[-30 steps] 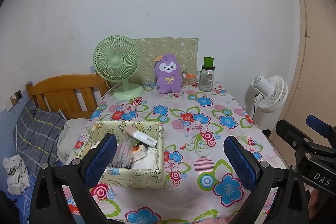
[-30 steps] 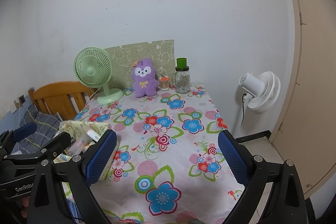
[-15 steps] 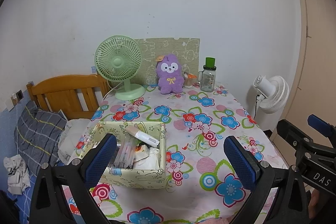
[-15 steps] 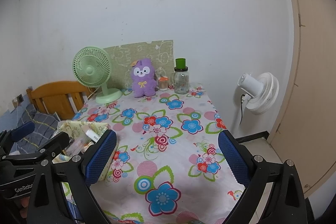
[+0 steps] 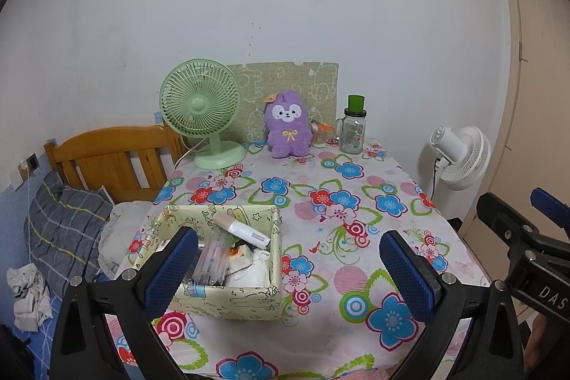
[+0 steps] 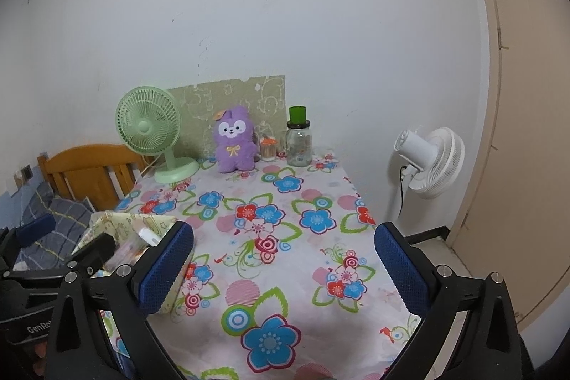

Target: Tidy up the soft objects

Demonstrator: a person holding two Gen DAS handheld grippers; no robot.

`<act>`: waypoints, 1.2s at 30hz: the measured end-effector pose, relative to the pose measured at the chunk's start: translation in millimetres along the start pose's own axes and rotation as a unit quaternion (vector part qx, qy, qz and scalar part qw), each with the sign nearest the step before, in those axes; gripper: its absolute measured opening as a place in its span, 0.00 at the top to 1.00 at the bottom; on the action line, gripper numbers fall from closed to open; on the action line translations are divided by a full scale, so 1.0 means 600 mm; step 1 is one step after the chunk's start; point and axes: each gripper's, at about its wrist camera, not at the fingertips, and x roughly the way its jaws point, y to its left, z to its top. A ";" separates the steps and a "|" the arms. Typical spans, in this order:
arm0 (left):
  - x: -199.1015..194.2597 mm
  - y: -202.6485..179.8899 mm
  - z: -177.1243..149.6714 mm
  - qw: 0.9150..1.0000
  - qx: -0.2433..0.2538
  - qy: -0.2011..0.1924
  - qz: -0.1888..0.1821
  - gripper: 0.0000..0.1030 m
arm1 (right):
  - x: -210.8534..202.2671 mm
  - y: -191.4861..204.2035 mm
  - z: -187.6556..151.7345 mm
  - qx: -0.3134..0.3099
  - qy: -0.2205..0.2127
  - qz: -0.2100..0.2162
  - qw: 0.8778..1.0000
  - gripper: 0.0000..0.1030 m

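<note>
**Both tools spread over the flowered surface**

We are holding the left tool (image 5: 286,269) and the right tool (image 6: 283,264) above the near edge of the surface (image 6: 285,237), each with its blue pads wide apart and gripping nothing. The purple plush rabbit (image 5: 288,128) is sitting upright at the far edge, between the green fan (image 5: 203,111) and the glass jar (image 5: 353,130). The patterned box (image 5: 231,298) of clutter is lying at near left, under the left tool's left pad.
</note>
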 end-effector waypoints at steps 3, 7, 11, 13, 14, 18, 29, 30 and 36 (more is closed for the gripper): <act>0.000 0.000 -0.001 1.000 -0.001 -0.002 -0.001 0.00 | 0.000 0.001 0.001 -0.004 0.000 -0.001 1.000 0.00; 0.001 -0.002 0.000 1.000 0.000 -0.003 0.000 0.00 | 0.000 0.003 0.001 -0.004 0.001 -0.002 1.000 0.00; 0.001 -0.002 0.000 1.000 0.000 -0.002 0.001 0.00 | 0.000 0.002 0.000 -0.004 0.002 -0.003 1.000 0.00; 0.001 -0.002 0.000 1.000 0.000 -0.003 0.001 0.00 | 0.000 0.003 0.000 -0.004 0.002 -0.003 1.000 0.00; 0.001 -0.002 0.000 1.000 0.000 -0.003 0.001 0.00 | 0.000 0.003 0.000 -0.004 0.001 -0.003 1.000 0.00; 0.001 -0.001 0.000 1.000 0.001 -0.003 0.000 0.00 | 0.000 0.003 0.000 -0.003 -0.001 -0.004 1.000 0.00; 0.001 -0.003 0.004 1.000 0.003 -0.005 0.005 0.00 | 0.003 0.002 0.000 -0.003 0.000 -0.005 1.000 0.00; 0.001 -0.003 0.004 1.000 0.002 -0.005 0.004 0.00 | 0.003 0.002 0.000 -0.002 -0.001 -0.005 1.000 0.00; 0.002 -0.004 0.003 1.000 0.003 -0.006 0.004 0.00 | 0.003 0.002 -0.001 -0.002 0.000 -0.006 1.000 0.00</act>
